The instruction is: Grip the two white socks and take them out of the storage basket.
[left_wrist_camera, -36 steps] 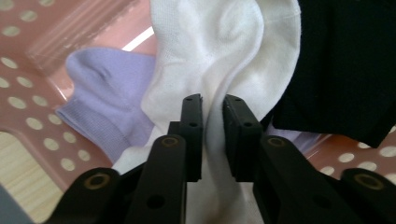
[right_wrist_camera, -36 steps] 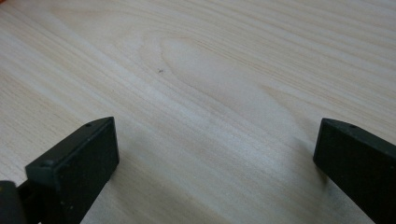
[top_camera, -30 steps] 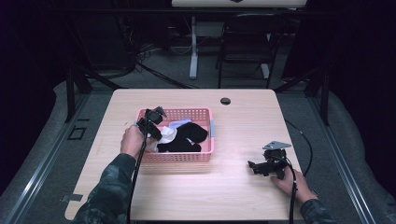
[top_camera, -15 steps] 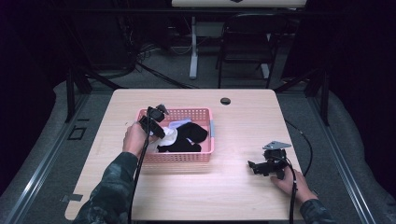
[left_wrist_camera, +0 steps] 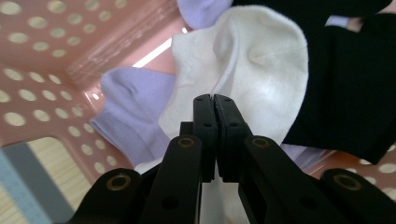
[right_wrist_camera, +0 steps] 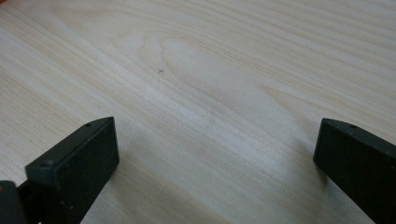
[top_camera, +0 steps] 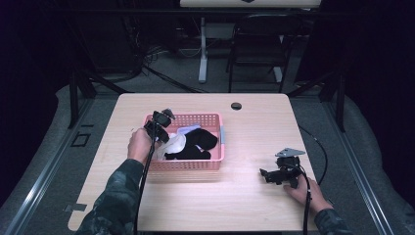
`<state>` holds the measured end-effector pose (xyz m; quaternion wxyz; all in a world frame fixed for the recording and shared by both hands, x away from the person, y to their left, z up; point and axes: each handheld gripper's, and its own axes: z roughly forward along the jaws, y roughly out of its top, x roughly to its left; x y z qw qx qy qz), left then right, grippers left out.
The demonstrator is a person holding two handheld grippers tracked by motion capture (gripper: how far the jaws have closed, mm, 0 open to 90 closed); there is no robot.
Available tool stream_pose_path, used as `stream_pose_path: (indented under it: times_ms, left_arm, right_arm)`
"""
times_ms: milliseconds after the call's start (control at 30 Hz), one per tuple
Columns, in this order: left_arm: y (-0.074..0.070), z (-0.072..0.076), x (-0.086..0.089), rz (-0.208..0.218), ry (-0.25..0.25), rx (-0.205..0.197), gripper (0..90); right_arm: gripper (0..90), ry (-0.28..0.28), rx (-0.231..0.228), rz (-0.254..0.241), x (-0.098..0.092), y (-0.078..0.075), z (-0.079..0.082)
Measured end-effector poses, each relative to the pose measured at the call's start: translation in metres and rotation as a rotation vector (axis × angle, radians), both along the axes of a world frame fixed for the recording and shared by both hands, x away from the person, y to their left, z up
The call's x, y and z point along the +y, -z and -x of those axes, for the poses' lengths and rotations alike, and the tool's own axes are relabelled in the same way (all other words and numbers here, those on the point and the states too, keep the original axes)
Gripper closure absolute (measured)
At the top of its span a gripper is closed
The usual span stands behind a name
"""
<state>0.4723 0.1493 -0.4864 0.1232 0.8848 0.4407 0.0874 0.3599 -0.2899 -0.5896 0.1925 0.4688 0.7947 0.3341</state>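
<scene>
The left hand-held gripper (left_wrist_camera: pixel 215 100) was squeezed tight on a fold of the white sock (left_wrist_camera: pixel 243 70) inside the pink basket (top_camera: pixel 213 159), probably so it could lift that sock out. A purple sock (left_wrist_camera: pixel 130 107) lay just beside its tips, and black socks (left_wrist_camera: pixel 355 84) lay on the other side. The right hand-held gripper (right_wrist_camera: pixel 215 154) rested spread wide over the bare table (right_wrist_camera: pixel 210 56), holding nothing, as if waiting.

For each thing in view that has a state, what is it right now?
Left gripper: shut on the white sock.
White sock: pinched, crumpled in basket.
Pink perforated plastic basket: upright on table, holding socks.
Black sock: lying loose in basket.
Right gripper: open, over bare wood.
</scene>
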Motion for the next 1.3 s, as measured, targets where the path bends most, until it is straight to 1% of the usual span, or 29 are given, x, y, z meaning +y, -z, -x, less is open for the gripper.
stream_pose_path:
  times_ms: [33, 100, 200, 233, 267, 333, 367, 400, 467, 533, 567, 600, 633, 733, 767, 800, 833, 867, 1067, 1167, 1233, 1300]
  left_arm:
    - [-0.003, 0.000, 0.001, 0.006, -0.004, -0.005, 88.0]
    - [-0.008, 0.002, 0.003, 0.006, -0.004, -0.031, 88.0]
    - [-0.013, 0.005, 0.006, 0.017, -0.010, -0.055, 88.0]
    - [-0.013, 0.005, 0.006, 0.017, -0.010, -0.055, 88.0]
    - [-0.017, 0.006, 0.010, 0.039, -0.009, -0.056, 88.0]
    - [-0.023, 0.007, 0.012, 0.053, -0.016, -0.075, 88.1]
    - [-0.026, 0.007, 0.012, 0.060, -0.017, -0.077, 88.1]
    - [-0.030, 0.008, 0.014, 0.069, -0.014, -0.090, 88.2]
    - [-0.037, 0.009, 0.014, 0.065, -0.015, -0.105, 88.2]
    - [-0.043, 0.010, 0.014, 0.070, -0.012, -0.115, 88.2]
    - [-0.043, 0.010, 0.014, 0.070, -0.012, -0.115, 88.2]
    - [-0.050, 0.011, 0.015, 0.080, -0.012, -0.131, 88.2]
    - [-0.053, 0.012, 0.015, 0.077, -0.011, -0.143, 88.2]
    - [-0.063, 0.013, 0.015, 0.082, -0.007, -0.157, 88.2]
    - [-0.063, 0.013, 0.015, 0.082, -0.007, -0.157, 88.2]
    - [-0.071, 0.014, 0.015, 0.087, -0.005, -0.171, 88.3]
    - [-0.071, 0.014, 0.015, 0.087, -0.005, -0.171, 88.3]
    - [-0.076, 0.014, 0.014, 0.088, -0.001, -0.173, 88.3]
    - [-0.092, 0.017, 0.011, 0.089, 0.019, -0.186, 88.3]
    - [-0.098, 0.018, 0.011, 0.101, 0.023, -0.194, 88.3]
    - [-0.099, 0.018, 0.012, 0.104, 0.022, -0.200, 88.3]
    - [-0.106, 0.020, 0.014, 0.106, 0.024, -0.206, 88.3]
  right_arm:
    - [0.0, 0.000, -0.001, 0.000, 0.000, 0.000, 0.000]
    - [0.0, 0.000, -0.001, 0.000, 0.000, 0.000, 0.000]
    - [0.0, 0.000, -0.001, 0.000, 0.000, 0.000, 0.000]
    - [0.0, 0.000, -0.001, 0.000, 0.000, 0.000, 0.000]
    - [0.0, 0.000, 0.000, 0.000, 0.000, 0.000, 0.000]
    - [0.0, 0.000, 0.000, 0.000, 0.000, 0.000, 0.000]
    - [0.0, 0.000, -0.001, -0.001, 0.000, 0.000, 0.000]
    - [0.0, 0.000, 0.000, -0.001, 0.000, 0.000, 0.000]
    - [0.0, 0.000, -0.001, -0.001, 0.000, 0.000, 0.000]
    - [0.0, 0.001, -0.001, -0.001, 0.000, 0.000, 0.000]
    - [0.0, 0.001, 0.000, -0.001, 0.000, 0.000, 0.000]
    - [0.0, 0.000, -0.001, -0.001, 0.000, 0.000, 0.000]
    - [0.0, 0.000, -0.001, -0.001, 0.000, 0.000, 0.000]
    - [0.0, 0.000, -0.001, -0.002, 0.000, 0.000, 0.000]
    - [0.0, 0.000, -0.001, -0.002, 0.000, 0.000, 0.000]
    - [0.0, 0.000, -0.001, -0.002, 0.000, 0.000, 0.000]
    - [0.0, 0.000, -0.001, -0.002, 0.000, 0.000, 0.000]
    - [0.0, 0.000, 0.000, -0.002, 0.000, 0.000, 0.000]
    - [0.0, 0.000, -0.001, -0.002, 0.000, 0.000, 0.000]
    - [0.0, 0.000, 0.000, -0.001, 0.000, 0.000, 0.000]
    - [0.0, 0.000, -0.001, 0.000, 0.000, 0.000, 0.000]
    - [0.0, 0.000, 0.000, -0.001, 0.000, 0.000, 0.000]
